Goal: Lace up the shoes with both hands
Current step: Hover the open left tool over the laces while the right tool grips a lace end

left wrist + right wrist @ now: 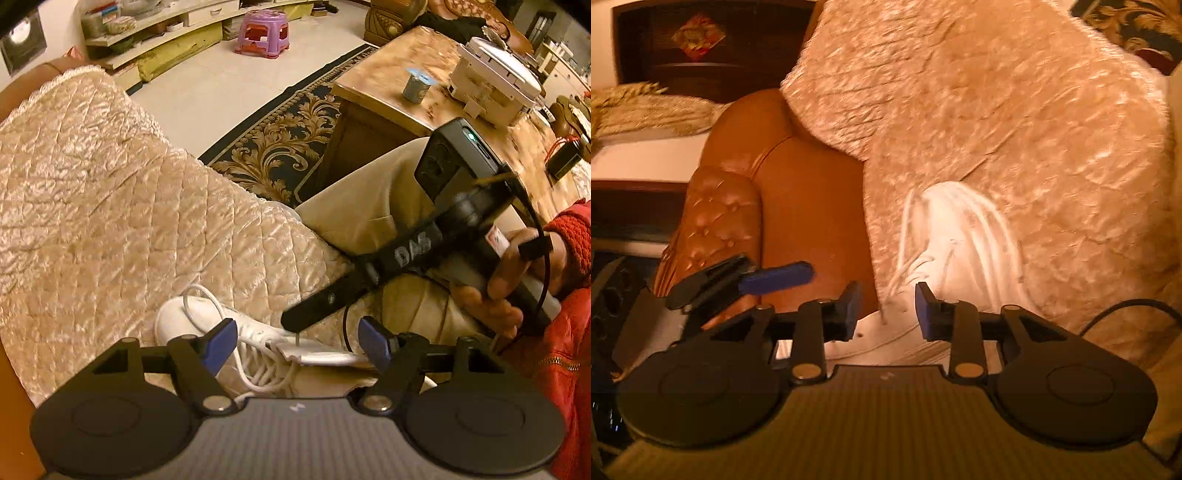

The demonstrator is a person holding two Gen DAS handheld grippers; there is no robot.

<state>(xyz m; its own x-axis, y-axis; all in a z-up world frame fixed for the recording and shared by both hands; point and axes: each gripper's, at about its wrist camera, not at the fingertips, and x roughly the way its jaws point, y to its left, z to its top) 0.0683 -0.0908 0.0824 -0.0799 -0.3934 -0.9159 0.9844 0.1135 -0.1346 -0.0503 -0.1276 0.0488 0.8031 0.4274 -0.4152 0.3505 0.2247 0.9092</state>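
A white shoe [177, 321] lies on a quilted beige sofa cover [110, 221], its loose white laces [258, 369] running between the eyelets. My left gripper [299, 341] hovers just above the laced part, open, blue pads on either side of the laces. My right gripper [295, 319] reaches in from the right, its tip over the shoe's tongue. In the right wrist view the shoe [960, 236] is blurred, and laces [908, 266] trail toward my right gripper [888, 308], which is open with nothing clearly pinched. A blue pad of the left gripper [775, 277] shows at the left.
A hand [498, 288] in a red sleeve holds the right gripper over a leg in beige trousers [369, 206]. Beyond are a coffee table [376, 74] with a can [415, 86], a patterned rug [280, 147] and a purple stool [263, 33]. A brown leather armrest [720, 221] is beside the shoe.
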